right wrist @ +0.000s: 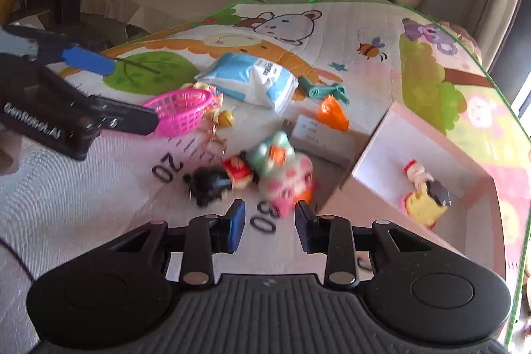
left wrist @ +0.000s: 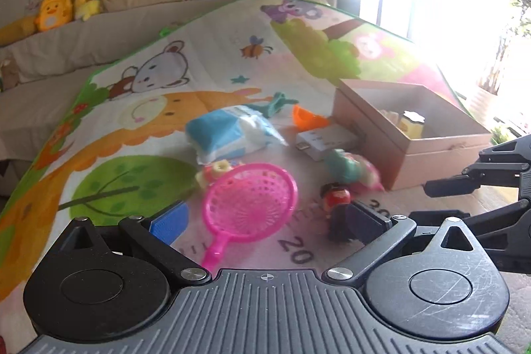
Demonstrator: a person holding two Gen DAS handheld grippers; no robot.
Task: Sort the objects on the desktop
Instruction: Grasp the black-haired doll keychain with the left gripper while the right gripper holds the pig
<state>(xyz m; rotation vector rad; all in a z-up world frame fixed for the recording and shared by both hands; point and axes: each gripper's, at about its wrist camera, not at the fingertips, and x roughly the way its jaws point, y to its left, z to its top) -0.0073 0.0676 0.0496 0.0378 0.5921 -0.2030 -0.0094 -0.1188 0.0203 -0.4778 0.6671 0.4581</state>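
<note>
Play mat (right wrist: pixel 332 22) w/ cartoon animals carries everything; sofa w/ plush toys behind it.

L to R, right wrist view:
- Left gripper (right wrist: pixel 109 95) comes in from the left edge, jaws spread wide. Pink basket-scoop (right wrist: pixel 179 111) sits between its blue pad (right wrist: pixel 88 60) and the lower black finger; pads not seen pressing on it. In left wrist view the same item reads as a pink strainer w/ handle, lying between the left gripper (left wrist: pixel 265 218) fingers, handle toward the camera.
- Small yellow keychain toy (right wrist: pixel 219 118) just beside the basket-scoop, partly behind it.
- Blue-white wipes pack (right wrist: pixel 252 78) further back, mid mat.
- Black-haired doll in red (right wrist: pixel 219 178) lies near the printed "20", touching the blurred teal-pink plush toy (right wrist: pixel 282 171) on its R.
- Green cloth bit (right wrist: pixel 318 88) and orange plastic piece (right wrist: pixel 332 111) behind the plush, near the wipes pack.
- White flat box (right wrist: pixel 315 131) between the orange piece and the cardboard box.
- Right gripper (right wrist: pixel 270 221) low over the mat near the printed "30", jaws part-open w/ a narrow gap, nothing between them; tips just short of the plush toy. Not touching, as far as blur allows.
- Pink cardboard box (right wrist: pixel 365 155) toward the mat's right edge, open top. Inside: a yellow-and-white figure (right wrist: pixel 421 198). Left wrist view shows the box (left wrist: pixel 431 151) w/ a small yellow item (left wrist: pixel 411 121) inside, glare from window behind.
</note>
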